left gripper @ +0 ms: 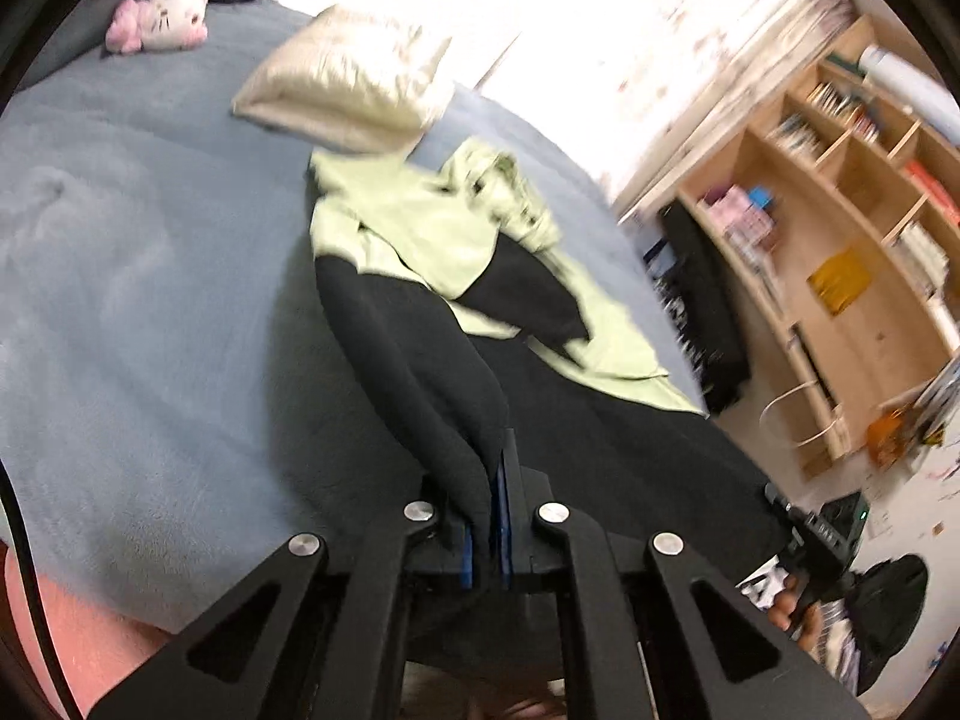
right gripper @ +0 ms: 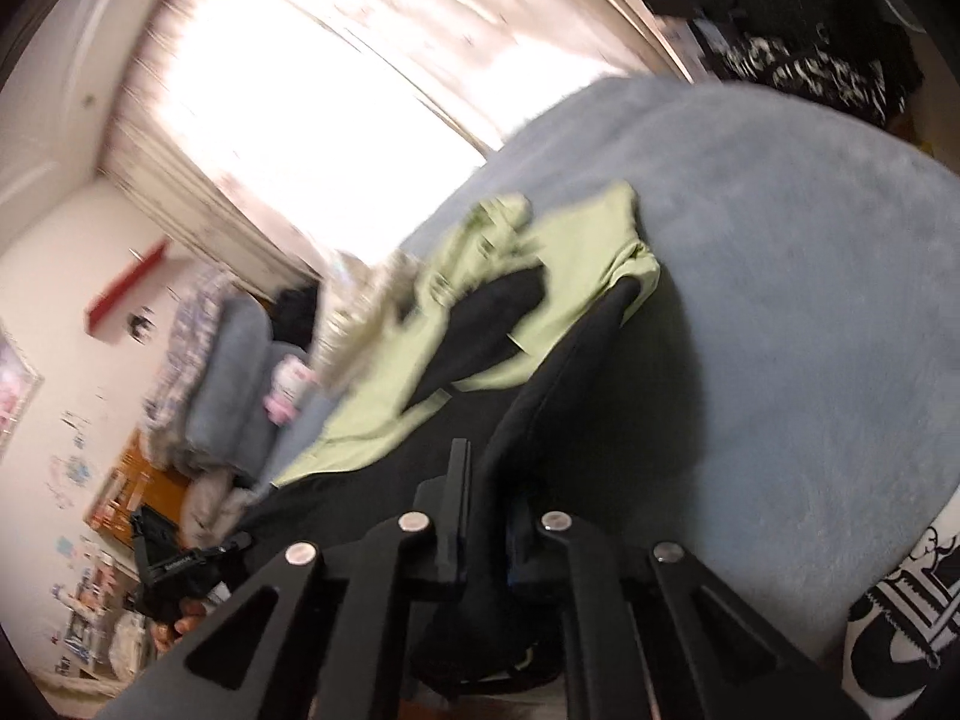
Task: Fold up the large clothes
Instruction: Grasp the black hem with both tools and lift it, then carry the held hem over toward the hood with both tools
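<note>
A large garment in black and light green [left gripper: 420, 228] lies on a blue-grey fleece bed cover [left gripper: 150, 300]. Its green upper part is rumpled toward the far end; its black lower part reaches to me. My left gripper [left gripper: 489, 480] is shut on a black edge of the garment and lifts it off the bed. My right gripper [right gripper: 486, 504] is shut on another black edge of the same garment [right gripper: 540, 372], which rises in a ridge from the bed [right gripper: 780, 300]. The other gripper shows at the lower right of the left wrist view [left gripper: 810, 540] and the lower left of the right wrist view [right gripper: 174, 570].
A cream pillow [left gripper: 348, 84] and a pink-and-white plush toy [left gripper: 162, 18] lie at the far end of the bed. A wooden bookshelf [left gripper: 840, 228] and a black bag [left gripper: 702, 300] stand beside the bed. A bright curtained window [right gripper: 300, 90] is behind it.
</note>
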A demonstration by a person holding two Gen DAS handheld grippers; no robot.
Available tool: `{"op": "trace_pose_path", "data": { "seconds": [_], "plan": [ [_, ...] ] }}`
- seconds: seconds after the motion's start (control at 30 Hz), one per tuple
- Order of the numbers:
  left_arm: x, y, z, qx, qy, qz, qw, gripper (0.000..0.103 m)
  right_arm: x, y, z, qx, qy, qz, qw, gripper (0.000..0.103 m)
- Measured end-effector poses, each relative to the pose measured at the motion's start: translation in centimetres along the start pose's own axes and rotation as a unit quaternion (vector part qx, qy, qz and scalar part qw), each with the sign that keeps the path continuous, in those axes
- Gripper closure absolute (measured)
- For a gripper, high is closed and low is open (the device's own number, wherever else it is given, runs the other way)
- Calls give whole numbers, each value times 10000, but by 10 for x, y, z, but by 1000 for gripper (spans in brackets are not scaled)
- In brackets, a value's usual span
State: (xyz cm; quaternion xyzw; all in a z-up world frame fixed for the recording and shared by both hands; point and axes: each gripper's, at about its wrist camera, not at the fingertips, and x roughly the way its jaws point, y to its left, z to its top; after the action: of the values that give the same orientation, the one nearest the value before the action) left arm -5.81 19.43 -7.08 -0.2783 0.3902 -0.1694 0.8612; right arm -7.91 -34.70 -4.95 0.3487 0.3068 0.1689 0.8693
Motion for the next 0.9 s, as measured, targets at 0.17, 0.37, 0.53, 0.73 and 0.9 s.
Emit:
{"op": "trace_pose_path", "data": {
  "seconds": [0.17,0.37,0.53,0.73,0.9],
  "plan": [
    [-43,-24,2,6,-377,-349,9987,102,-28,32,4,-97,-269,537,9981,97],
    [-68,-24,7,-242,-562,-537,9967,102,-46,49,7,-60,-408,902,9951,97],
    [-46,-3,25,-736,-416,-485,9952,102,-32,31,31,406,-493,967,9933,97],
    [-1,16,89,-1220,-674,-229,9900,102,24,7,95,1000,-540,768,9905,97],
    [53,42,173,-1679,-958,170,9810,99,97,-29,170,1671,-666,-47,9837,92]
  ]
}}
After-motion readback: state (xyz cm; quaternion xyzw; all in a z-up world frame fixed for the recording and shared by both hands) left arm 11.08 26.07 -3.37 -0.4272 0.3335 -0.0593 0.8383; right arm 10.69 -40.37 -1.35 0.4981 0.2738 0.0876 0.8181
